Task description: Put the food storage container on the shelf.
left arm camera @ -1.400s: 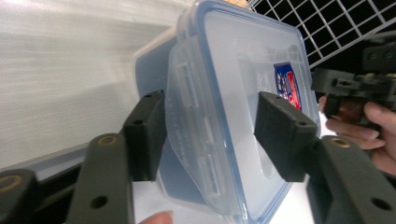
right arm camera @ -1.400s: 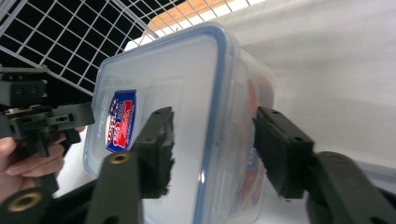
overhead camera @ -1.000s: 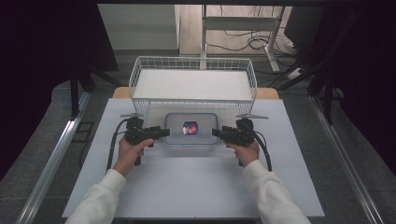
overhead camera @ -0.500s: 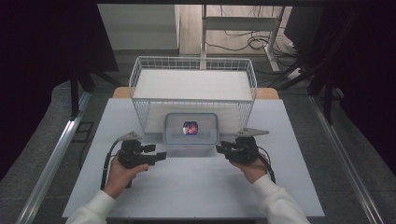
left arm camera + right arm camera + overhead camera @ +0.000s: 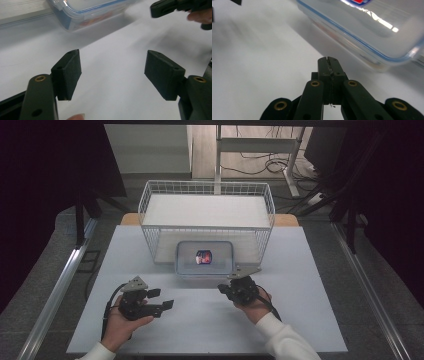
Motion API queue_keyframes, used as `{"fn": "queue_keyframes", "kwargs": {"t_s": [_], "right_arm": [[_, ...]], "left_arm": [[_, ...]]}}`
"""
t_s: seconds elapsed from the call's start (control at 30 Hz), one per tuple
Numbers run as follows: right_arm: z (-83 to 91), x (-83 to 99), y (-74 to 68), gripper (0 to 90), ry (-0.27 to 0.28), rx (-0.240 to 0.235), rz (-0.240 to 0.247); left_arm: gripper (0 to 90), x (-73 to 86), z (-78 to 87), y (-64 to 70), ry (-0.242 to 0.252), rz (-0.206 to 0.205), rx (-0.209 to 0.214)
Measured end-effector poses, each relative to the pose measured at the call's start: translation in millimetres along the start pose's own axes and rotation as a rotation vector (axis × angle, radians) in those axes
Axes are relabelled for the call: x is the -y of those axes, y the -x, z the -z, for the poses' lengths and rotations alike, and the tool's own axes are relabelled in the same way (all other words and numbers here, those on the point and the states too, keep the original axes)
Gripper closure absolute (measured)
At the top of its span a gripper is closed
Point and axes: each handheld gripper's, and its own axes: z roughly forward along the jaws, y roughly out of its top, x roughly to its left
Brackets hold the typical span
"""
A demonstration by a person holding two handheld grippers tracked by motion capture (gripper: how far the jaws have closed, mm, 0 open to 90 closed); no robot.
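Our left tool point(image 5: 167, 304) gapes wide, our right tool point(image 5: 221, 288) is pinched empty; the lidded container point(image 5: 204, 258) looks rigid, slick: we'd grip its rim.

Table point(image 5: 310, 320): a white top is seen, with a wooden edge exposed at the far corners.
Wire basket point(image 5: 207, 195): a white basket is set at the far middle of the table.
Container point(image 5: 205, 259): a clear lidded box with a blue seal is placed on the table, touching the basket's near side.
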Motion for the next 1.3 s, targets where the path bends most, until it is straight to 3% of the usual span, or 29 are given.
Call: {"fn": "queue_keyframes", "kwargs": {"t_s": [0.2,0.3,0.47,0.63,0.7,0.8,0.87,0.97,1.07,1.3], "right_arm": [[-33.5,-7.4,-5.9,88.7,-0.050,0.020,0.033],[-49.7,-12.6,-8.0,88.7,-0.079,0.053,0.052],[-68.3,-16.2,-7.5,88.7,-0.106,0.071,0.059],[-75.5,-20.0,-5.1,88.8,-0.108,0.119,0.063],[-77.2,-21.2,-1.4,88.8,-0.104,0.106,0.031],[-78.9,-22.2,-1.3,88.8,-0.094,0.119,0.034],[-77.4,-24.6,-1.2,88.8,-0.078,0.099,0.003],[-75.0,-30.0,-1.2,88.8,-0.064,0.129,0.015],[-75.0,-34.5,4.5,88.8,-0.049,0.120,-0.033],[-83.6,-42.9,14.9,88.8,-0.034,0.136,-0.074]], "left_arm": [[29.7,1.2,0.3,-7.0,0.000,0.039,0.007],[29.6,0.3,-0.8,-6.9,0.000,0.040,0.012],[29.6,0.9,-0.2,-8.5,-0.001,0.042,0.008],[29.7,-0.2,3.4,-9.5,0.031,0.076,0.035],[29.8,-0.6,3.7,-9.2,0.036,0.078,0.037],[29.9,-1.2,3.0,-10.1,0.038,0.084,0.044],[29.9,-1.5,2.5,-10.5,0.037,0.082,0.045],[29.9,-1.6,2.1,-11.7,0.037,0.084,0.047],[30.1,-2.1,3.4,-11.6,0.044,0.084,0.050],[30.1,-2.1,3.4,-11.9,0.040,0.079,0.049]]}}
